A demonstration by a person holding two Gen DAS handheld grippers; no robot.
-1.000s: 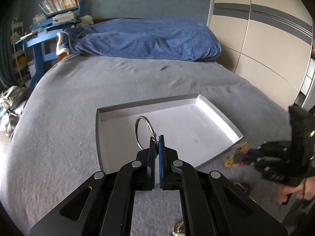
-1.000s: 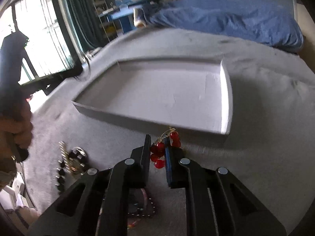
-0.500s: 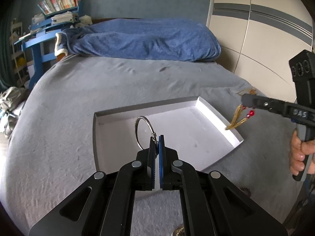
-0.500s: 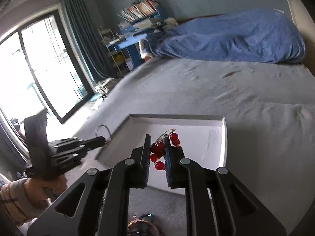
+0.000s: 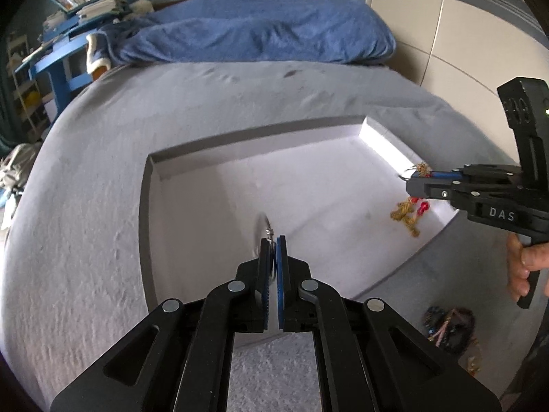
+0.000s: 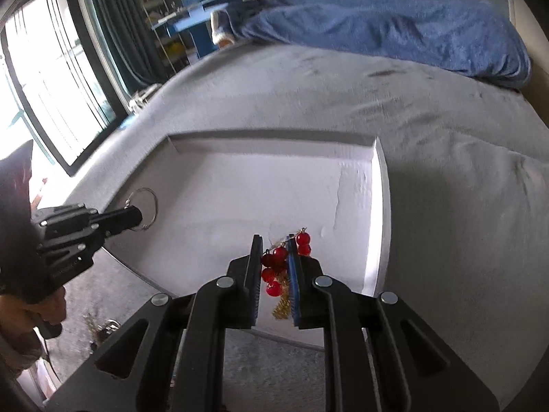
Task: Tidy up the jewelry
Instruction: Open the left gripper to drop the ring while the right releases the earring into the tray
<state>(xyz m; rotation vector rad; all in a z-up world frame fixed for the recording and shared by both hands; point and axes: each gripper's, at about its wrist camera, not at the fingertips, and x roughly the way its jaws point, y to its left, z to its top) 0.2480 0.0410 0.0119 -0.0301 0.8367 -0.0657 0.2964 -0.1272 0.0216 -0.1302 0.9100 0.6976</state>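
Observation:
A shallow white tray (image 5: 161, 178) (image 6: 381, 185) lies on the grey bed. My left gripper (image 5: 273, 240) is shut on a silver hoop ring (image 5: 262, 226), blurred here and clear in the right wrist view (image 6: 147, 206), over the tray's left part. My right gripper (image 6: 274, 240) holds a red-bead earring with gold tassels (image 6: 274, 264) between its jaws over the tray's near right part. In the left wrist view the right gripper (image 5: 408, 182) shows with the earring (image 5: 410, 213) hanging below it.
A pile of dark bead jewelry (image 5: 449, 322) lies on the bed in front of the tray. More small jewelry (image 6: 103, 326) lies near the left hand. A blue blanket (image 5: 257, 31) lies at the bed's far end. Wardrobe doors (image 5: 463, 34) stand right.
Both grippers have moved forward and down over the tray, each with its piece. The right gripper's jaws look slightly wider and the earring hangs lower.

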